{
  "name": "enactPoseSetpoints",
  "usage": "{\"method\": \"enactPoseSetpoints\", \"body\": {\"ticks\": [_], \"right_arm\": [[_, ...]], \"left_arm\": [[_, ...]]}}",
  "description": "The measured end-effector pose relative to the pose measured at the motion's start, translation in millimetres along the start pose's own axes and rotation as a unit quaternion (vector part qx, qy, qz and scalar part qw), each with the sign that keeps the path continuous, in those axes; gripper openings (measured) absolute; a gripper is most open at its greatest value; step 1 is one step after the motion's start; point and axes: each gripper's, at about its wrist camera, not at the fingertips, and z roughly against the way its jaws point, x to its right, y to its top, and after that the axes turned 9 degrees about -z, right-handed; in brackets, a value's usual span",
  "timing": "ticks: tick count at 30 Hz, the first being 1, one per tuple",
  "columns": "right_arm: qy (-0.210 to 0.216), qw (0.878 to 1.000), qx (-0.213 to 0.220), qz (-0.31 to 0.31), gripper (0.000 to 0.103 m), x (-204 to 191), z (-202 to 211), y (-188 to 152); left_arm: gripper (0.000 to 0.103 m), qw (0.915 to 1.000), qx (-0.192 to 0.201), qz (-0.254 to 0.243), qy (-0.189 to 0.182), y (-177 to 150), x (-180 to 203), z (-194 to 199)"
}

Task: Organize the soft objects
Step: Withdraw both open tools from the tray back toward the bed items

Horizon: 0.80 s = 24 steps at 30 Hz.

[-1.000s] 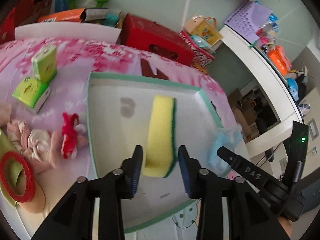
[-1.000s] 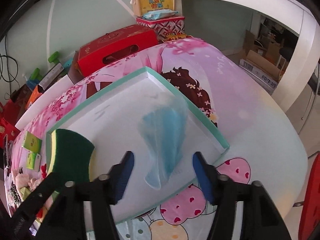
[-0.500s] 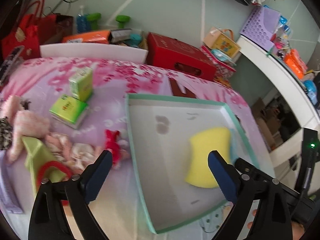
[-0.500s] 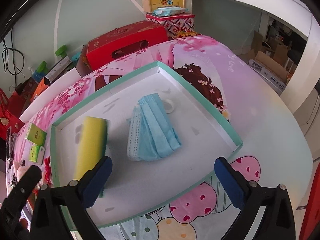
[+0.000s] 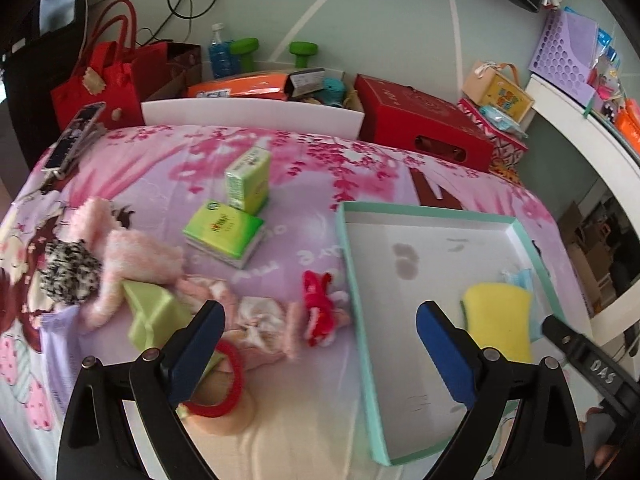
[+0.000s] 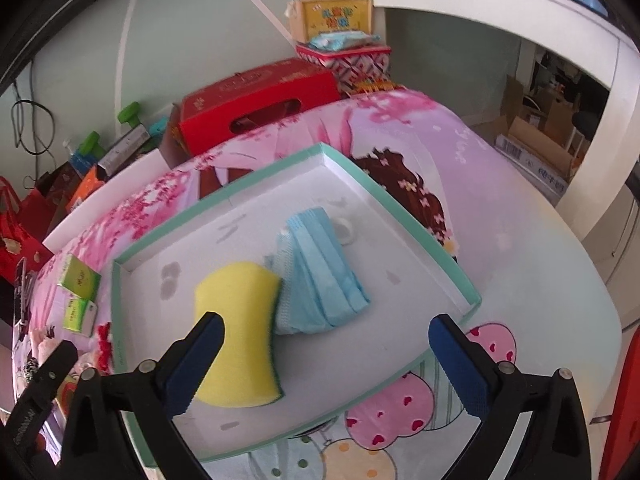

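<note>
A shallow white tray with a teal rim (image 6: 224, 192) (image 5: 352, 264) lies on the pink printed cloth. Inside it a yellow sponge (image 6: 238, 332) (image 5: 498, 320) lies flat, touching a blue face mask (image 6: 320, 276) (image 5: 520, 280). My right gripper (image 6: 326, 360) hangs open over the tray's near side, nothing between its fingers. My left gripper (image 5: 320, 344) is open too, above the tray's left rim. Left of the tray lie a small red plush (image 5: 318, 308), pink cloths (image 5: 256, 324), a pink fluffy toy (image 5: 132, 256), a speckled ball (image 5: 70, 276) and green tissue packs (image 5: 224, 230).
A red ring (image 5: 224, 380) and a lime-green box (image 5: 152, 312) sit near my left fingers. A phone (image 5: 74, 136) lies at the cloth's far left. Behind the table stand a red box (image 5: 420, 120), red bags (image 5: 108, 80) and a white shelf (image 6: 500, 8).
Both grippers opened wide. The left one let go of the yellow sponge, which now lies flat in the tray, and swung left toward the toys. The right one dropped the blue mask into the tray.
</note>
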Motion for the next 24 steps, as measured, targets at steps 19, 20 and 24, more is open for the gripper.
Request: {"method": "enactPoseSetpoints", "body": {"ticks": [19, 20, 24], "right_arm": [[0.150, 0.983, 0.000, 0.108, 0.103, -112, 41, -46], [0.167, 0.979, -0.007, 0.118, 0.103, -121, 43, -52], [0.198, 0.968, -0.027, 0.151, 0.103, -150, 44, -73]], "left_arm": [[0.097, 0.9764, 0.011, 0.105, 0.189, -18, -142, 82], [0.097, 0.9745, 0.011, 0.114, 0.193, -21, -148, 85], [0.097, 0.9687, 0.003, 0.152, 0.196, -35, -172, 90]]}}
